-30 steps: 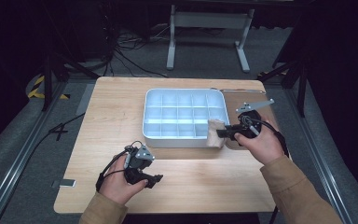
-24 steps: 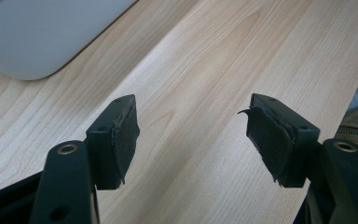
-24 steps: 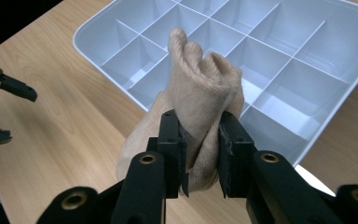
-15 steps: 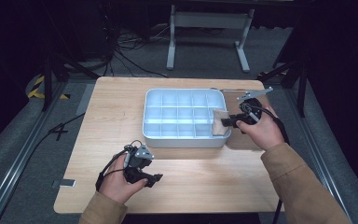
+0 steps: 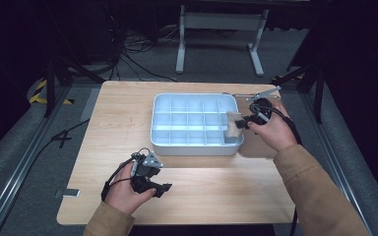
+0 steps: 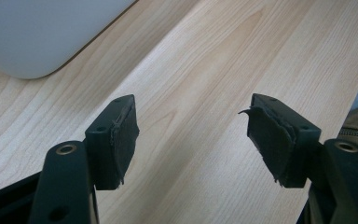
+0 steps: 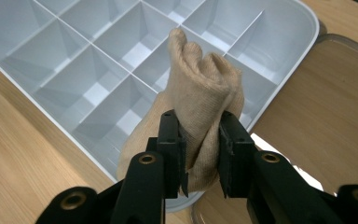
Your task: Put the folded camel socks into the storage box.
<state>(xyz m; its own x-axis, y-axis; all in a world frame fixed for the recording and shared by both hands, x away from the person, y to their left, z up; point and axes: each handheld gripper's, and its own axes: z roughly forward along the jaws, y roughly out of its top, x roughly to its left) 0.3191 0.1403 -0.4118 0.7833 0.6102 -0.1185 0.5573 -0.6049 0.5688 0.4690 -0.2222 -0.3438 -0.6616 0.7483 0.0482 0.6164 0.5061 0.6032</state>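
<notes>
a person seated at a light wooden table (image 5: 108,128) works two hand-held grippers around a white divided tray (image 5: 187,143), which sits toward the table's far right. left of the tray, a wide strip of bare tabletop runs out to the table's left edge. nearer the person, below the tray's front rim, the left gripper (image 5: 152,183) rests low over open wood, its jaws spread with nothing between them; in the left gripper view only a rounded corner of the tray (image 6: 28,42) shows beyond the pads, and the table's edge lies close on the right. at the tray's right end, the right gripper (image 5: 242,123) pinches a bunched beige sock (image 7: 205,100) between its pads. the sock hangs over the tray's front right corner compartment, against the right rim, its long axis running away from the jaws toward the tray's middle in the right gripper view. just right of the tray lies a flat wood-toned board (image 7: 331,102) with a rounded corner. no brand, label or lettering can be read on anything.
</notes>
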